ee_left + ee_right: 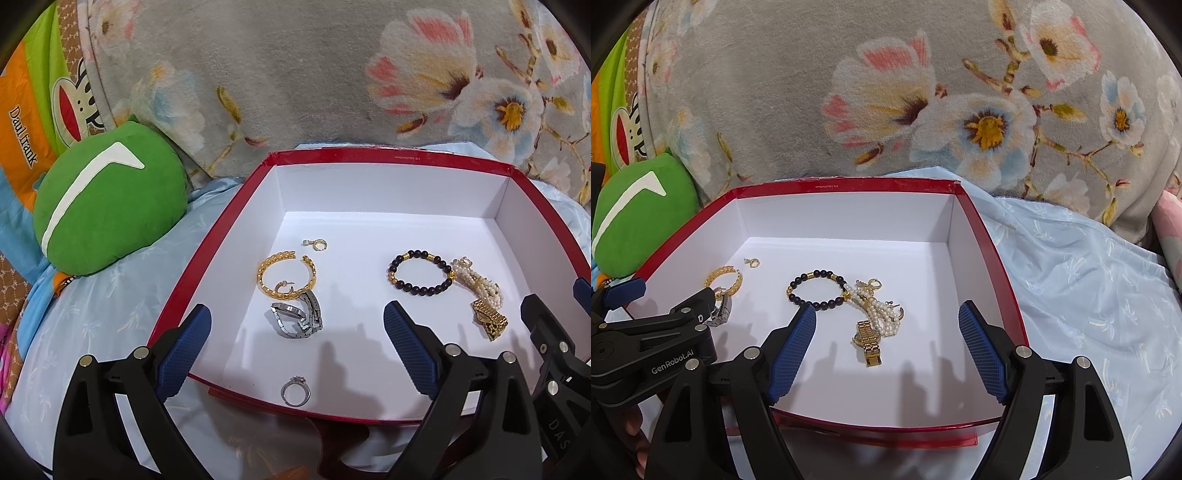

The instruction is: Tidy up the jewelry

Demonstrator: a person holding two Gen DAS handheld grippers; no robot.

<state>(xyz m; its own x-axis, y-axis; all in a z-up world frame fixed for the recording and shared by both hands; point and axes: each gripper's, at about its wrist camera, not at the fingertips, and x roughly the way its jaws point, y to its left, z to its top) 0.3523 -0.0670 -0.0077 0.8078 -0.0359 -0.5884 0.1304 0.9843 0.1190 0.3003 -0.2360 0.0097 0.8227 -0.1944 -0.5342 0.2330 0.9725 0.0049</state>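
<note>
A red box (391, 158) with a white inside holds the jewelry. On its left lie a gold bangle (263, 277), a silver watch (295, 319) and a small gold earring (318, 244). A silver ring (295, 393) rests near the front wall. On the right lie a black bead bracelet (421, 272), a pearl bracelet (476, 282) and a gold watch (489, 319). My left gripper (297, 345) hovers open over the box's front left. My right gripper (886, 350) hovers open just short of the gold watch (868, 341), pearl bracelet (882, 314) and bead bracelet (816, 288).
The box (849, 183) sits on a light blue sheet (1089, 295). A green round cushion (107, 199) lies to its left. A grey floral blanket (295, 74) rises behind it. A hand (635, 435) shows under the left gripper.
</note>
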